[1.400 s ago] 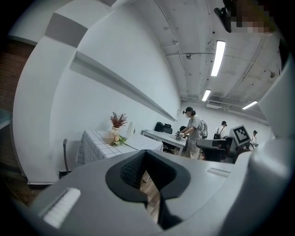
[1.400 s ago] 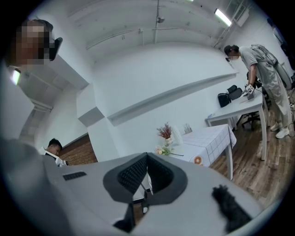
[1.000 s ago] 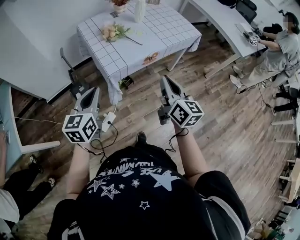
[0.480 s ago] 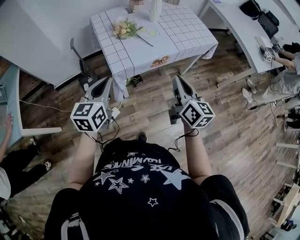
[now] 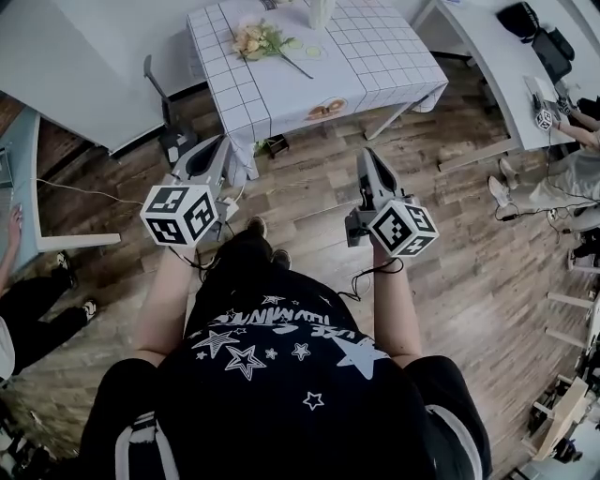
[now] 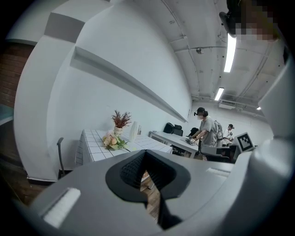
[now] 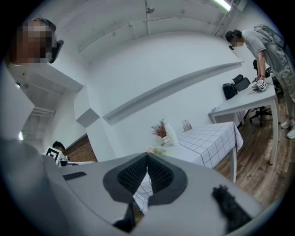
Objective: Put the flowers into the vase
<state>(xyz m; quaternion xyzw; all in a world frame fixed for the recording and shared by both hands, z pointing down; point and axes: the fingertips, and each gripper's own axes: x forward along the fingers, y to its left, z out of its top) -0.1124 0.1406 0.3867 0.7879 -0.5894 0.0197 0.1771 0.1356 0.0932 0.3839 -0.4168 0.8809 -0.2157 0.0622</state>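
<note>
Head view, left to right. A seated person (image 5: pixel 23 314) at the left edge is mostly cut off; only legs and a hand show. The left tool (image 5: pixel 216 142) is left of centre over the wood floor (image 5: pixel 469 244). Its jaws are pressed together with nothing between them, and its own view shows the pads meeting with only floor below.

The flowers (image 5: pixel 258 39) lie flat at upper centre on the checked surface (image 5: pixel 375 66), stem pointing lower right, well apart from both tools. The vase (image 5: pixel 319 11) is just right of them, cut off by the top edge. In the left gripper view it stands upright, white, beside a small pot of reddish dried plant (image 6: pixel 120 119).

The right tool (image 5: pixel 368 155) is right of centre, its jaws also pressed together and empty. In the right gripper view the flowers are mostly hidden behind the tool body.

At the right edge another person (image 5: pixel 577 122) is partly cut off beside a second white surface (image 5: pixel 497 56). The wearer's star shirt (image 5: pixel 281 375) fills the bottom of the frame.
</note>
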